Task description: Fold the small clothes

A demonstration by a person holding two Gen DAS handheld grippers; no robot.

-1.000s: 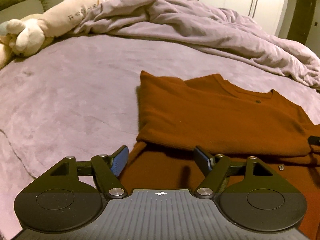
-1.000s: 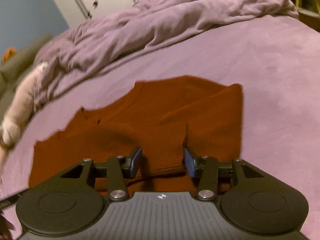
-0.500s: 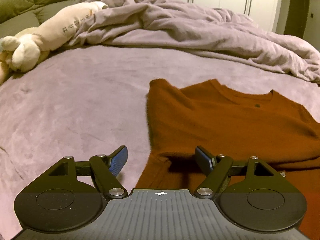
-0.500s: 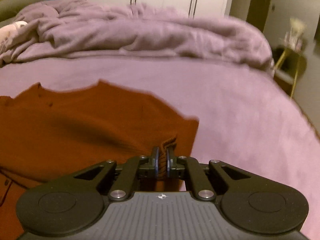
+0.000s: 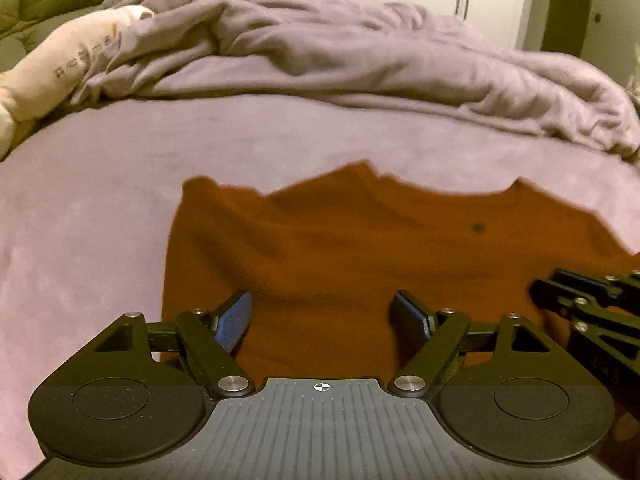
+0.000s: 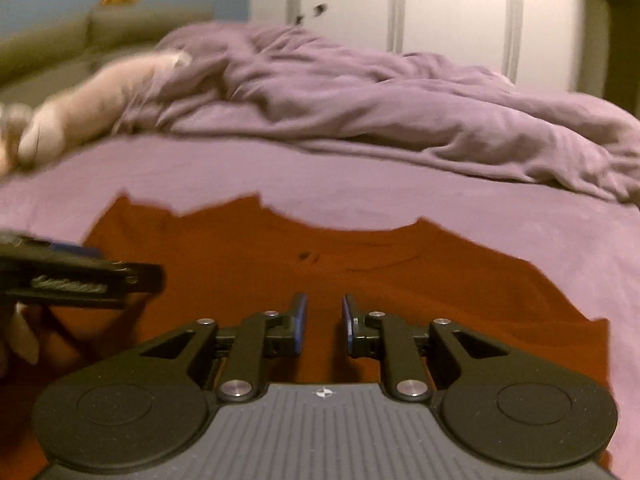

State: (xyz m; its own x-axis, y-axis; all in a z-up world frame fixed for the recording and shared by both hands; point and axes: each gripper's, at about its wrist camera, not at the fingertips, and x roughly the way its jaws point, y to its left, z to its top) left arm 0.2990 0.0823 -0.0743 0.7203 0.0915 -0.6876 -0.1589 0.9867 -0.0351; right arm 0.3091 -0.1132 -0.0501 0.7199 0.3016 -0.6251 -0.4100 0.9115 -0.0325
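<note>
A rust-orange top (image 5: 360, 248) lies flat on the purple bed, sides folded in, neckline toward the far side; it also shows in the right wrist view (image 6: 360, 276). My left gripper (image 5: 322, 316) is open and empty, hovering over the garment's near left part. My right gripper (image 6: 323, 322) is open with a narrow gap, empty, over the garment's near middle. The right gripper's fingers (image 5: 576, 292) show at the right edge of the left wrist view, and the left gripper's fingers (image 6: 80, 276) show at the left of the right wrist view.
A rumpled purple duvet (image 5: 360, 52) is heaped across the far side of the bed. A cream plush toy (image 5: 68, 68) lies at the far left. The purple sheet (image 5: 80, 220) surrounds the garment. White wardrobe doors (image 6: 440, 12) stand behind.
My right gripper was shut on the garment's right edge half a second ago; now its jaws are apart and empty. Both grippers have shifted over the garment's near part. The left gripper stayed open.
</note>
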